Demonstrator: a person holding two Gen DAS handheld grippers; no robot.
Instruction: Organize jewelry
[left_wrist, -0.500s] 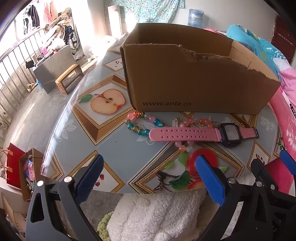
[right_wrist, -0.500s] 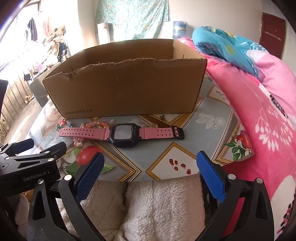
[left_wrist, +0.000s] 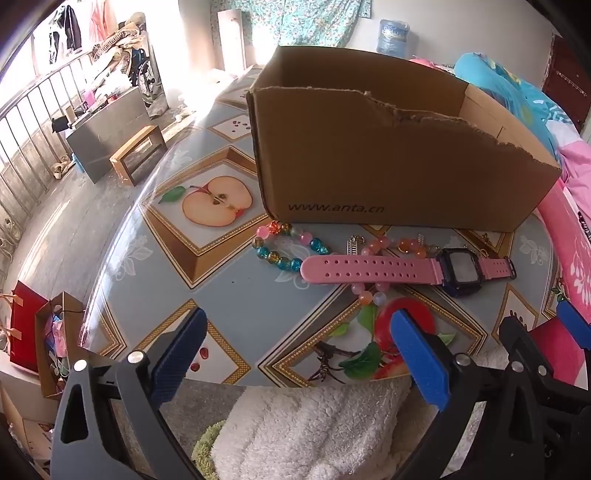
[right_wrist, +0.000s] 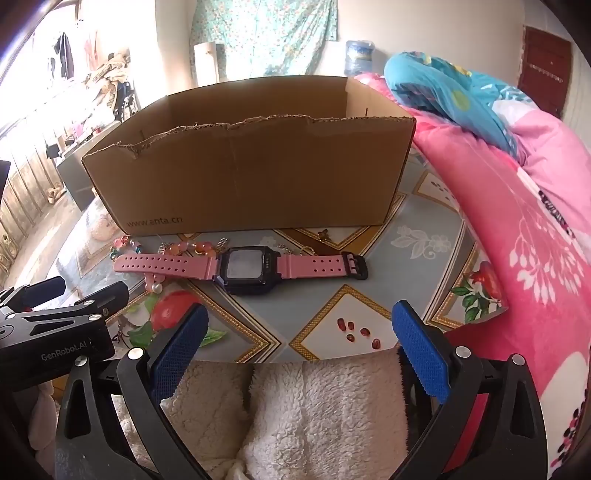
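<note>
nothing has shifted in the last half second: the left gripper (left_wrist: 295, 347) still hangs wide and empty over the near table edge. going left to right, the multicolour bead bracelet (left_wrist: 284, 245) lies by the cardboard box (left_wrist: 388, 166), then the peach bead bracelet (left_wrist: 391, 245), partly under the pink watch (right_wrist: 243, 266). small charms beside it are hard to make out. the right gripper (right_wrist: 299, 347) gapes empty too. sorting hasn't begun, it seems.

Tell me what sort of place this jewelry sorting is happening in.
Probably a lived-in bedroom at home: pink floral bedding lies heaped against the table, clothes hang by the bright window, and a water jug stands against the far wall.
</note>
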